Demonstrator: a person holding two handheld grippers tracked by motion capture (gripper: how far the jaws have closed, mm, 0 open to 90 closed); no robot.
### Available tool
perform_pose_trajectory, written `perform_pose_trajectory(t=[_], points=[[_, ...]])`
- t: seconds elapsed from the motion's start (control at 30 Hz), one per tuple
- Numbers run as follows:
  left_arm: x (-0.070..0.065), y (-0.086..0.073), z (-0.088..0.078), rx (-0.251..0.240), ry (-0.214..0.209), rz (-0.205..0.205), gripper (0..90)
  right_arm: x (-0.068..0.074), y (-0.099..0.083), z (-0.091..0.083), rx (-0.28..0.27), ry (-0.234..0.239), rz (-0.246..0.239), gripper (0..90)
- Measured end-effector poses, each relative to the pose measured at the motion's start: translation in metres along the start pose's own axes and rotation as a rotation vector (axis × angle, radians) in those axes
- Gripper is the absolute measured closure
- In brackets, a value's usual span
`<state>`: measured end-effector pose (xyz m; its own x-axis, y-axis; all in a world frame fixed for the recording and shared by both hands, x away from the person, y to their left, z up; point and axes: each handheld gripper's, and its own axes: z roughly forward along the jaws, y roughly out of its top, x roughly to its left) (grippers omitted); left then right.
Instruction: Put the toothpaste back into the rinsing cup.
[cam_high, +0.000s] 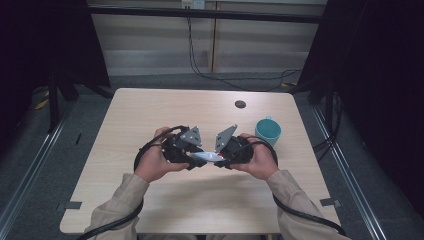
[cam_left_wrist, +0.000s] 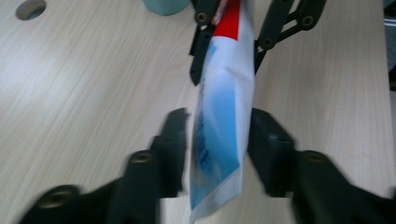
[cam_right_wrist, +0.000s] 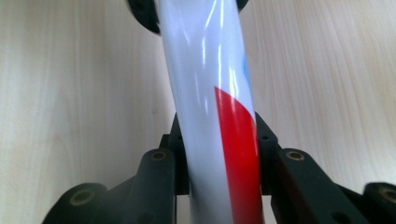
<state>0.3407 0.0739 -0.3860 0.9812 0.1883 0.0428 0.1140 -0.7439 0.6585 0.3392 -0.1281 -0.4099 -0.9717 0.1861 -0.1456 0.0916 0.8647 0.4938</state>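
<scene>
A white toothpaste tube (cam_high: 207, 156) with blue and red print hangs level above the table (cam_high: 150, 110), between the two grippers that face each other. My right gripper (cam_high: 218, 159) is shut on the tube's red end (cam_right_wrist: 236, 140), and its pads press both sides. In the left gripper view the tube's flat crimped end (cam_left_wrist: 219, 140) lies between the jaws of my left gripper (cam_left_wrist: 219, 144), which stand a little apart from it and are blurred. Farther up that view, the right gripper (cam_left_wrist: 229, 56) clamps the tube.
A teal cup (cam_high: 268, 131) stands on the table just right of the right hand. A small round hole (cam_high: 240, 104) sits in the tabletop near the far edge. Cables trail from both grippers past the sleeves to the near edge.
</scene>
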Motion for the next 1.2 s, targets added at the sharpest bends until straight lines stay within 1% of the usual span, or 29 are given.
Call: perform_pose_trajectory(t=[0.03, 0.07, 0.1, 0.13, 0.17, 0.2, 0.23, 0.27, 0.3, 0.33, 0.37, 0.4, 0.47, 0.5, 0.57, 0.6, 0.67, 0.7, 0.73, 0.77, 0.83, 0.87, 0.93, 1.0, 1.03, 1.07, 1.1, 1.13, 1.2], points=[[0.001, -0.001, -0.001, -0.003, 0.008, -0.010, 50.6, 0.001, -0.002, 0.001, 0.014, -0.004, 0.006, 69.1], [0.002, -0.003, -0.004, -0.006, 0.021, -0.014, 45.7, 0.002, -0.004, 0.001, 0.034, -0.004, 0.024, 69.2], [0.003, -0.005, -0.006, -0.016, 0.019, -0.015, 44.9, 0.001, -0.007, 0.001, 0.047, 0.007, 0.022, 69.2], [0.005, -0.007, -0.008, -0.012, 0.017, -0.011, 43.8, 0.002, -0.009, 0.001, 0.052, -0.002, 0.028, 69.2], [0.005, -0.007, -0.008, -0.012, 0.017, -0.011, 41.1, 0.002, -0.009, 0.001, 0.052, -0.002, 0.028, 69.2], [0.006, -0.011, -0.009, -0.009, 0.029, -0.020, 41.1, 0.001, -0.011, 0.000, 0.044, -0.004, 0.028, 69.2], [0.006, -0.013, -0.010, -0.010, 0.024, -0.025, 35.2, -0.001, -0.015, -0.003, 0.025, -0.004, 0.052, 69.3], [0.007, -0.015, -0.011, -0.011, 0.031, -0.026, 35.7, -0.002, -0.017, -0.004, 0.022, -0.008, 0.054, 69.2], [0.008, -0.019, -0.012, -0.017, 0.037, -0.039, 35.5, -0.002, -0.018, -0.005, 0.028, -0.008, 0.056, 69.2], [0.008, -0.021, -0.013, -0.014, 0.032, -0.041, 34.2, -0.003, -0.021, -0.005, 0.032, -0.012, 0.061, 69.2], [0.008, -0.024, -0.013, -0.026, 0.035, -0.050, 34.2, -0.003, -0.022, -0.006, 0.038, -0.010, 0.069, 69.2], [0.009, -0.026, -0.014, -0.024, 0.033, -0.048, 34.1, -0.003, -0.024, -0.007, 0.040, -0.014, 0.073, 69.2], [0.010, -0.030, -0.014, -0.026, 0.036, -0.059, 33.0, -0.003, -0.025, -0.008, 0.030, -0.014, 0.077, 69.2], [0.012, -0.038, -0.013, -0.013, 0.050, -0.092, 30.8, -0.004, -0.029, -0.010, 0.018, -0.013, 0.087, 69.2], [0.014, -0.045, -0.012, -0.021, 0.053, -0.112, 29.7, -0.005, -0.032, -0.012, 0.013, -0.009, 0.113, 69.2], [0.014, -0.049, -0.010, -0.026, 0.053, -0.129, 28.8, -0.007, -0.034, -0.012, -0.006, -0.010, 0.111, 69.2], [0.015, -0.058, -0.008, -0.037, 0.062, -0.140, 26.8, -0.007, -0.037, -0.014, -0.016, -0.014, 0.134, 69.2], [0.015, -0.062, -0.006, -0.039, 0.056, -0.152, 25.1, -0.008, -0.038, -0.014, -0.027, -0.010, 0.142, 69.2], [0.015, -0.062, -0.006, -0.039, 0.056, -0.152, 24.3, -0.008, -0.038, -0.014, -0.027, -0.010, 0.142, 69.2], [0.015, -0.067, -0.003, -0.044, 0.058, -0.160, 24.3, -0.008, -0.039, -0.015, -0.027, -0.013, 0.150, 69.2], [0.015, -0.074, 0.000, -0.040, 0.046, -0.170, 23.3, -0.009, -0.041, -0.017, -0.057, -0.012, 0.176, 69.2], [0.015, -0.078, 0.003, -0.038, 0.052, -0.180, 22.9, -0.009, -0.041, -0.017, -0.063, -0.013, 0.184, 69.1], [0.014, -0.085, 0.007, -0.038, 0.056, -0.195, 22.2, -0.010, -0.041, -0.018, -0.073, -0.013, 0.185, 69.1], [0.014, -0.091, 0.011, -0.039, 0.057, -0.214, 22.1, -0.011, -0.043, -0.019, -0.093, -0.016, 0.206, 69.1], [0.013, -0.093, 0.012, -0.039, 0.063, -0.212, 22.1, -0.011, -0.043, -0.019, -0.093, -0.016, 0.206, 69.1], [0.012, -0.096, 0.014, -0.043, 0.068, -0.225, 22.1, -0.012, -0.044, -0.019, -0.099, -0.019, 0.212, 69.1], [0.012, -0.098, 0.016, -0.036, 0.067, -0.231, 21.8, -0.012, -0.044, -0.019, -0.099, -0.020, 0.216, 69.1], [0.012, -0.101, 0.018, -0.026, 0.074, -0.224, 21.4, -0.013, -0.045, -0.019, -0.105, -0.024, 0.219, 69.1], [0.012, -0.105, 0.020, -0.023, 0.073, -0.236, 21.4, -0.013, -0.045, -0.020, -0.112, -0.025, 0.223, 69.0]])
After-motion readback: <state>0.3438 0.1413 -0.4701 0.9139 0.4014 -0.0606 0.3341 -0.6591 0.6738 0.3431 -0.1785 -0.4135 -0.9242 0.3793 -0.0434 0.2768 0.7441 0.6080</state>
